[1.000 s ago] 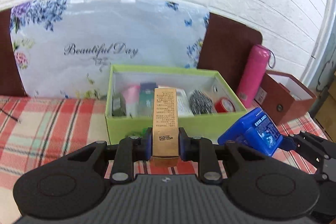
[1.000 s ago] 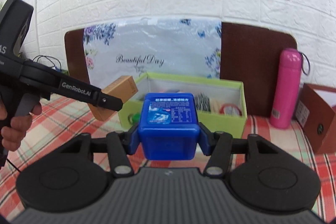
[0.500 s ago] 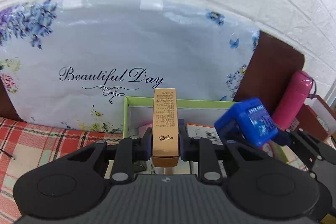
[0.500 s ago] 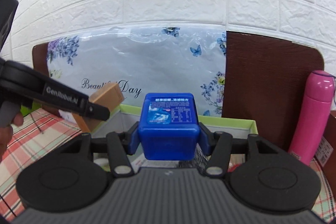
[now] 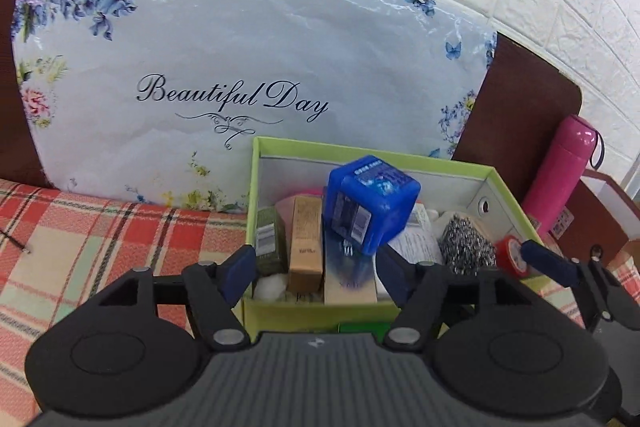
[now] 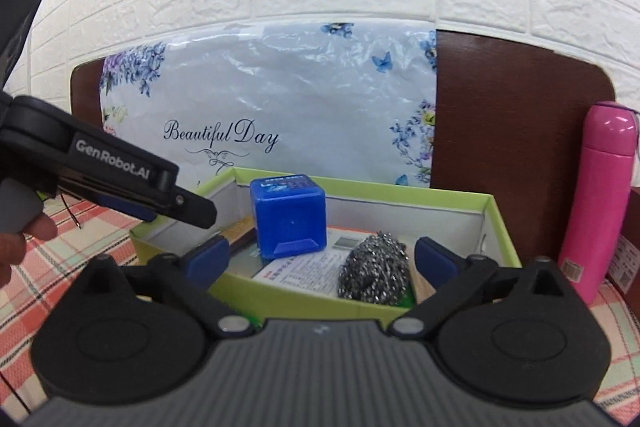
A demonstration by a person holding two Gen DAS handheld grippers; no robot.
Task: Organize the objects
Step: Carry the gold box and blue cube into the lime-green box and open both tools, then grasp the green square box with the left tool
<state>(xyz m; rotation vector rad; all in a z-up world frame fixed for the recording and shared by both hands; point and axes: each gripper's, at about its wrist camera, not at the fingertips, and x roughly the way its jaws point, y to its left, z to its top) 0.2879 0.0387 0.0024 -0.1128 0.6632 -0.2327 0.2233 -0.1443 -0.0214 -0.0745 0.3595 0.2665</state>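
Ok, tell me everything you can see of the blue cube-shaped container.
The blue container is a glossy, plastic-looking cube with rounded edges, a printed label on its top face and a barcode sticker on one side. It sits tilted inside the green box, motion-blurred in the left wrist view, over the flat packets near the tan carton. Neither gripper holds it: the left gripper and right gripper both stand open.

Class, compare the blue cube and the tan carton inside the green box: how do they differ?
The blue cube is squat and glossy plastic; the tan carton is slim, long cardboard. The cube sits tilted on top of other items; the carton lies wedged low among them. Both are in the green box, held by neither gripper.
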